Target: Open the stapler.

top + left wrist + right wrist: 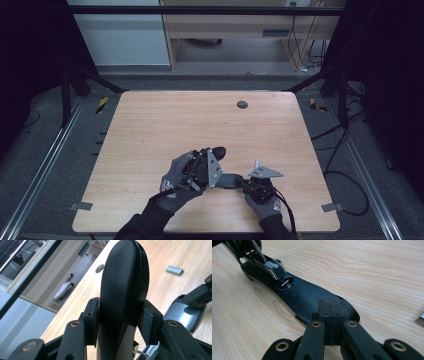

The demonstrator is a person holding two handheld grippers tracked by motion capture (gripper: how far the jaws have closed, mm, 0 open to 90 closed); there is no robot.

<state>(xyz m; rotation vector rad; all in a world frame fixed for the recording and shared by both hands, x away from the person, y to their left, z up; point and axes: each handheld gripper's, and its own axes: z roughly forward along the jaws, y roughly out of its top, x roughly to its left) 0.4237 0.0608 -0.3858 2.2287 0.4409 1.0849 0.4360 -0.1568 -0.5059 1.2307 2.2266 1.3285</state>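
Black oval device (212, 161) sits at lower centre of the table (150, 125), clamped on edge in the left gripper (122, 325). Its dark base (312, 300) runs rightward to the right gripper (329, 315), jaws pressed together over its near end.

Wooden table (165, 125) with grommet (242, 104); small metal block (174, 270).
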